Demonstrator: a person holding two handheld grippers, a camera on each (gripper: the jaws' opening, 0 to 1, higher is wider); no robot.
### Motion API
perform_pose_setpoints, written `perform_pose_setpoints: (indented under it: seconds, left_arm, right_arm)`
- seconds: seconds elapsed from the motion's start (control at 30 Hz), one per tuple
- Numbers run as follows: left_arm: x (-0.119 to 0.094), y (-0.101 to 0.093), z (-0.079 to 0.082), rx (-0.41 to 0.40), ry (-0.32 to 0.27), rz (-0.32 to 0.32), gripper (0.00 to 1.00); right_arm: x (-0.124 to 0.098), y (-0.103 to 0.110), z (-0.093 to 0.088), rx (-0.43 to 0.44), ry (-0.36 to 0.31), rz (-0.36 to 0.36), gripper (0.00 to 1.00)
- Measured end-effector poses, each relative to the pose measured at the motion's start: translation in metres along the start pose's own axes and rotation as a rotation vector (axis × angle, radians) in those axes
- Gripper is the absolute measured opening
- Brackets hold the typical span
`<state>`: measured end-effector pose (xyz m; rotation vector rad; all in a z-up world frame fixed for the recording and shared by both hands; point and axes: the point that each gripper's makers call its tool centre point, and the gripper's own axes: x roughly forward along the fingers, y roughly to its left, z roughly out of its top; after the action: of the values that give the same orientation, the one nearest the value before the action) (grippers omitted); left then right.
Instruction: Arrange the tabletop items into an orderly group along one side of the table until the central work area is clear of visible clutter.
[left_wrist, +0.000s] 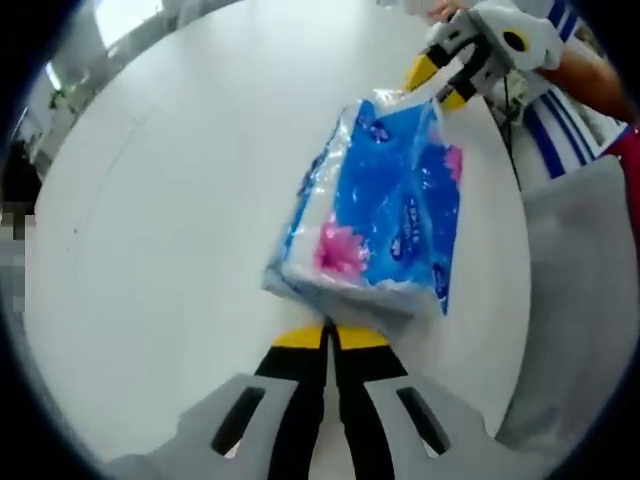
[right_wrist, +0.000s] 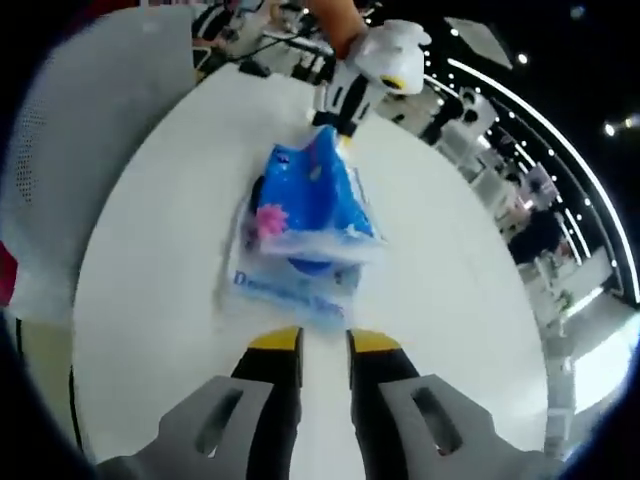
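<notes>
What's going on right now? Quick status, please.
Both grippers, left and right, pinch opposite ends of the blue tissue pack. Pack over the white table. Nothing in the way.

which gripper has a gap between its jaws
The right gripper: its jaws stand slightly apart, while the left gripper has its jaws pressed together.

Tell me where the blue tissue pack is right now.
The blue tissue pack sits on the white table, between the left claw near one end and the right claw at the other.
</notes>
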<state>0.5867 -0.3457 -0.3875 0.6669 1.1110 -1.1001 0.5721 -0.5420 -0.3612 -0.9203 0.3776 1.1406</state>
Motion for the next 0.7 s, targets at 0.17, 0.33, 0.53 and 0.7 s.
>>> perform_pose_setpoints:
  seconds: [0.17, 0.33, 0.53, 0.7]
  left_arm:
    - [-0.001, -0.001, -0.002, -0.028, -0.018, 0.017, 0.00]
    - [-0.001, -0.007, -0.005, -0.048, -0.029, 0.029, 0.00]
    - [-0.001, -0.012, -0.009, -0.067, -0.041, 0.048, 0.00]
    - [-0.002, -0.014, -0.010, -0.098, -0.059, 0.081, 0.00]
  right_arm:
    - [-0.003, -0.005, 0.002, 0.155, 0.007, -0.035, 0.22]
    - [-0.005, -0.006, 0.008, 0.289, 0.004, -0.050, 0.25]
    - [-0.005, -0.008, 0.012, 0.449, -0.004, -0.080, 0.26]
    - [-0.002, -0.007, 0.006, 0.549, 0.022, -0.104, 0.26]
